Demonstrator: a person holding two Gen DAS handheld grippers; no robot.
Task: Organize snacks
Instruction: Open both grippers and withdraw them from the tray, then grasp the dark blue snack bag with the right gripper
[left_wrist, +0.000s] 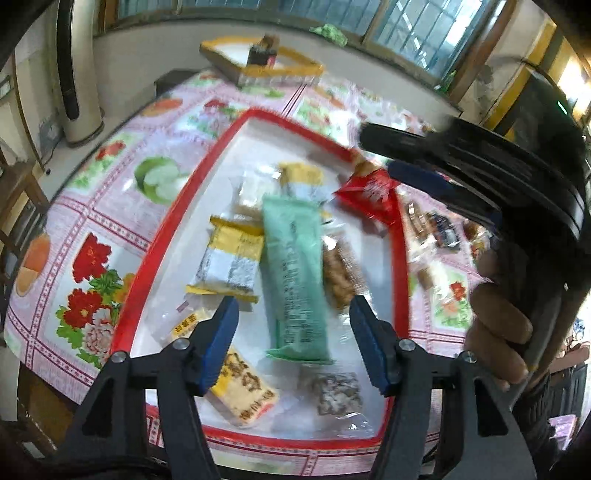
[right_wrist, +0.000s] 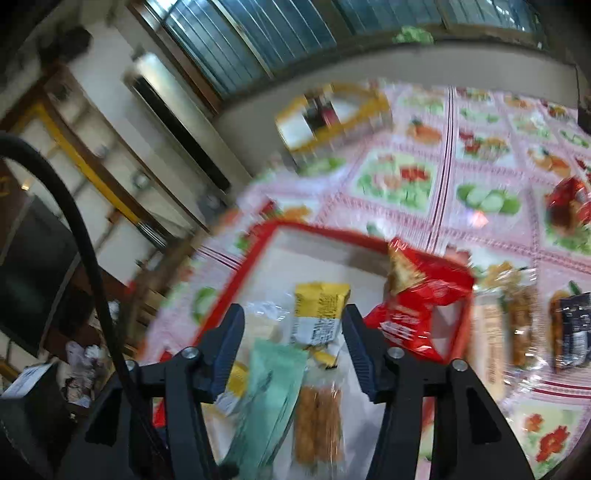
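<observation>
From the left wrist, the left gripper (left_wrist: 293, 317) hangs over a red-rimmed tray (left_wrist: 147, 258) on the flowered tabletop (left_wrist: 110, 184), its jaws apart and holding nothing. Snacks lie piled in the tray: a long green packet (left_wrist: 295, 280) across the middle, a yellow-and-silver packet (left_wrist: 231, 262) just beside it, a bag of brown sticks (left_wrist: 340, 277) on its other side. A red packet (left_wrist: 371, 195) rests on the tray's far rim, near the right gripper (left_wrist: 424, 162), whose jaws are too blurred to judge here.

From the right wrist, the right gripper's jaws stand apart and empty above the green packet (right_wrist: 269, 398). More snacks (right_wrist: 524, 325) lie outside the tray on the tabletop. A yellow-rimmed tray (right_wrist: 332, 114) sits farther back.
</observation>
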